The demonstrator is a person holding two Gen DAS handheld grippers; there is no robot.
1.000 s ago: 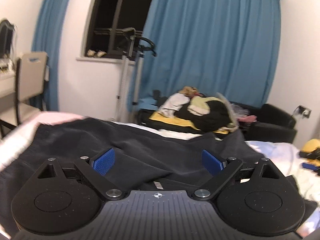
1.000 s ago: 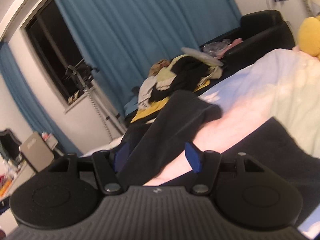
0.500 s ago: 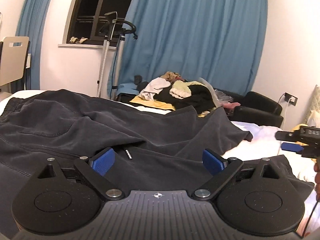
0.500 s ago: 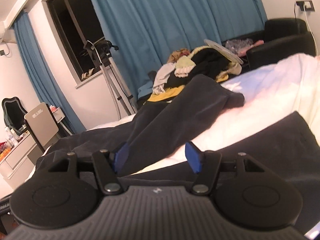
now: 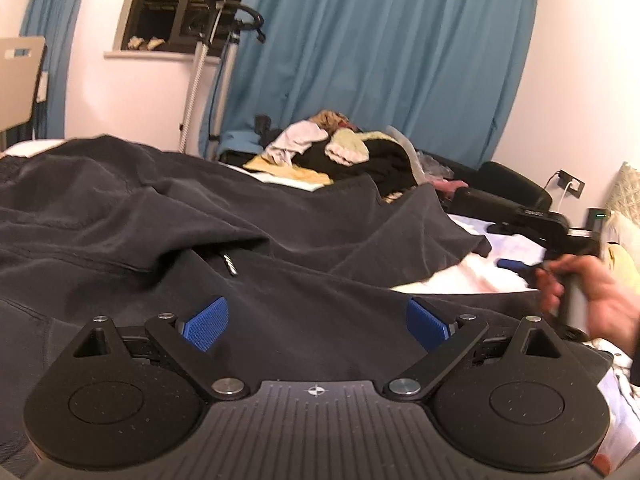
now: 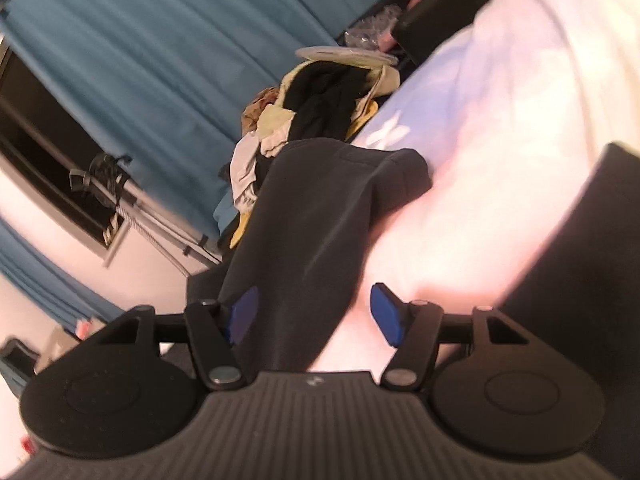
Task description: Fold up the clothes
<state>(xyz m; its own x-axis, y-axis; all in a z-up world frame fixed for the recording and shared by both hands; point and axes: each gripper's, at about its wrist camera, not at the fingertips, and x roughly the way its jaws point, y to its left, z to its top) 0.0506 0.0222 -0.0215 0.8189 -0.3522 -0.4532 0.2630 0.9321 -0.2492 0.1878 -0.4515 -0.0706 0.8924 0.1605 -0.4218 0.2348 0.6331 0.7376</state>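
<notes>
Dark grey trousers [image 5: 208, 220] lie spread over the bed, with one leg running away to the right [image 6: 320, 208]. My left gripper [image 5: 316, 326] is open and empty, low over the trousers near the pocket and zip. My right gripper [image 6: 314, 314] is open and empty, tilted, with a trouser leg between its blue pads [image 6: 386, 312]. The right gripper also shows blurred at the right of the left wrist view [image 5: 560, 248], held in a hand.
The bed sheet [image 6: 500, 152] is pale pink and white. A pile of mixed clothes [image 5: 348, 156] sits beyond the bed. A black armchair [image 5: 512, 188], blue curtains [image 5: 380, 60], a garment steamer stand [image 5: 208, 60] and a chair [image 5: 20, 76] stand around.
The left gripper moved forward and lower over the trousers. The right gripper rolled to a tilt and drew closer to the trouser leg. Both stayed open.
</notes>
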